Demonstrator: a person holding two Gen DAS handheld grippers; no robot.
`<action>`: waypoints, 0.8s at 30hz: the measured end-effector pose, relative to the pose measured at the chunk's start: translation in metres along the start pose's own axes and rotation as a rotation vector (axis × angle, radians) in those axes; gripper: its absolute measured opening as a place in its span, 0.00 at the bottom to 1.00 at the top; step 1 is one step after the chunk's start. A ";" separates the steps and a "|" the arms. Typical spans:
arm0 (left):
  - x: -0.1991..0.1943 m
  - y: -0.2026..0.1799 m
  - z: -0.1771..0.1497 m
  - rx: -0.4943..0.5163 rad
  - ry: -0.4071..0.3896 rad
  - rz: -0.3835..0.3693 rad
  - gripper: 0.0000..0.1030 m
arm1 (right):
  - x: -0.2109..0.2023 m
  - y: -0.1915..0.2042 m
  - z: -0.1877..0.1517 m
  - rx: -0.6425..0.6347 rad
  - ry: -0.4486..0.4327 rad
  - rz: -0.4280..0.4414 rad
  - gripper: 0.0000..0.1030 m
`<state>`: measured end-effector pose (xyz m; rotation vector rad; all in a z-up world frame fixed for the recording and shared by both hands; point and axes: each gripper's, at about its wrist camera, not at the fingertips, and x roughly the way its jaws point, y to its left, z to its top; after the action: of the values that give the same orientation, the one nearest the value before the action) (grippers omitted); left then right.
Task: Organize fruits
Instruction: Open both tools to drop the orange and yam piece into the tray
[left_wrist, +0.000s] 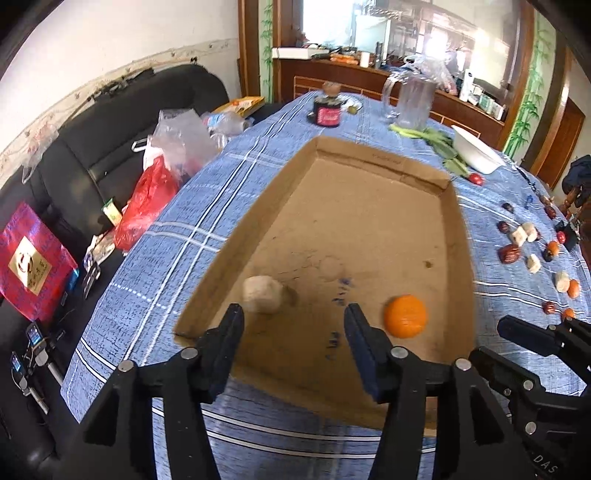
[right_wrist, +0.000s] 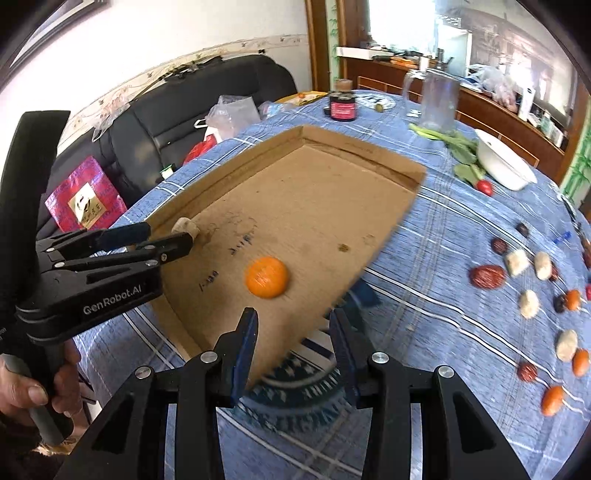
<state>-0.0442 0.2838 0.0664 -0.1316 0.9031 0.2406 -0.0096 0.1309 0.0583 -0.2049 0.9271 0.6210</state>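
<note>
A shallow cardboard tray lies on the blue checked tablecloth. In it sit an orange and a pale beige lump. My left gripper is open and empty over the tray's near edge, just behind the beige lump; it also shows in the right wrist view. My right gripper is open and empty over the tray's near right corner, just short of the orange. Several red dates, small oranges and beige pieces lie scattered on the cloth to the right.
A white bowl, green leaves, a glass jug and a dark jar stand beyond the tray. A black sofa with plastic bags and a red packet lies left of the table.
</note>
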 end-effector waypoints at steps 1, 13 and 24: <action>-0.003 -0.006 0.001 0.007 -0.007 -0.005 0.57 | -0.004 -0.004 -0.003 0.009 -0.002 -0.004 0.43; -0.024 -0.097 0.004 0.098 -0.065 -0.100 0.64 | -0.067 -0.072 -0.042 0.132 -0.089 -0.134 0.55; -0.020 -0.189 0.001 0.192 -0.051 -0.192 0.68 | -0.116 -0.143 -0.083 0.255 -0.138 -0.255 0.55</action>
<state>-0.0061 0.0983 0.0854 -0.0340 0.8519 -0.0218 -0.0339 -0.0673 0.0880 -0.0493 0.8221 0.2740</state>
